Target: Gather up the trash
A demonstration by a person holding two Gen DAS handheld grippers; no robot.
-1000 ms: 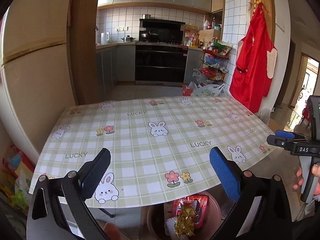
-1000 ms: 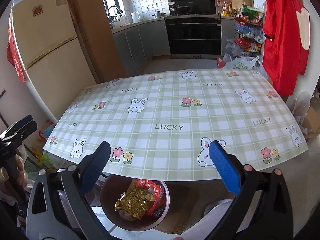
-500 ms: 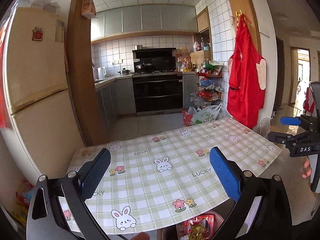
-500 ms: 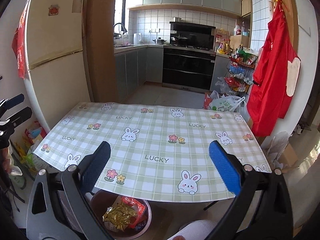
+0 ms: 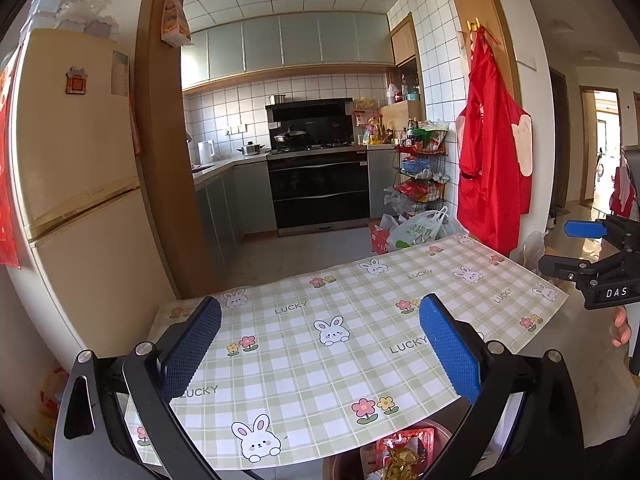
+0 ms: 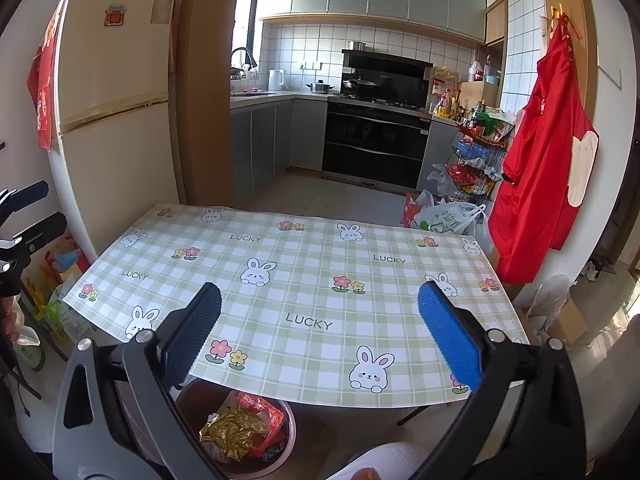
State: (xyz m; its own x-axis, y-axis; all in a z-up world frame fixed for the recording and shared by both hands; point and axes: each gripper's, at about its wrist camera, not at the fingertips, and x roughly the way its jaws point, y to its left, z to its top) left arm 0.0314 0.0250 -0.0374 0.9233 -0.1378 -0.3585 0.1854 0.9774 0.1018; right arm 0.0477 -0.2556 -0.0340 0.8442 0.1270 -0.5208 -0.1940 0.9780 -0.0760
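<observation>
Under green-checked bunny tablecloth point(image 6: 304, 280), round brown bin point(image 6: 288, 436) with gold and red wrappers point(image 6: 236, 432); nothing left on top; left gripper point(image 5: 320, 344) and right gripper point(image 6: 320, 328) spread, empty.

- My left view shows the trash bin point(image 5: 340, 468) only as a sliver: the table point(image 5: 304, 364) hides its far side, and the bottom edge crops the rest.
- In my right view the table's near edge covers the far rim of the bin point(image 6: 288, 432).
- I can't make out what lies beneath the gold wrapper point(image 6: 234, 430).
- Items on the wire rack point(image 6: 476, 152) are too small to identify.
</observation>
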